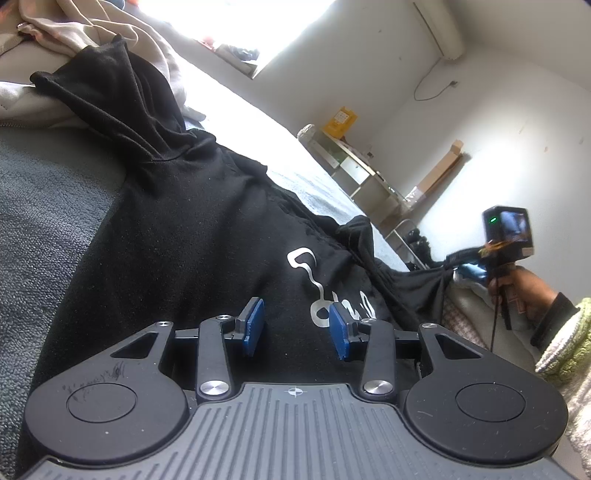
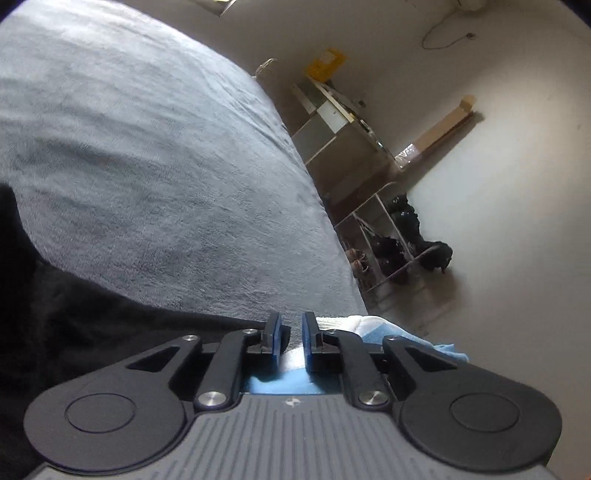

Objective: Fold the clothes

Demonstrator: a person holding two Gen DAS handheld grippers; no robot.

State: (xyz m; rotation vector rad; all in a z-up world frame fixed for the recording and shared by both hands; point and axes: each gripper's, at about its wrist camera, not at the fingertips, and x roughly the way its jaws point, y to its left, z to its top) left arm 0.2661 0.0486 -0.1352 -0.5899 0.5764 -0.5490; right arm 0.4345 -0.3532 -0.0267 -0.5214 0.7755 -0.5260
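Note:
A black hoodie (image 1: 192, 221) with a white print (image 1: 317, 280) lies spread on the grey bed blanket (image 1: 44, 206), its hood (image 1: 110, 99) towards the far left. My left gripper (image 1: 297, 326) hovers low over the printed part, blue pads apart and nothing pinched. At the right a hand (image 1: 528, 291) holds my right gripper (image 1: 461, 264), and a taut corner of the hoodie reaches up to its tip. In the right wrist view the right gripper (image 2: 291, 338) shows a narrow gap with nothing between the pads. The hoodie (image 2: 74, 314) lies to its left, and a white and blue cloth (image 2: 373, 328) lies under it.
Beige garments (image 1: 92, 22) are piled at the far left beyond the hood. The grey blanket (image 2: 147, 147) stretches ahead to the bed's edge. Past that edge stand a shoe rack (image 2: 388, 240) and a low shelf unit (image 2: 332, 122) against the wall.

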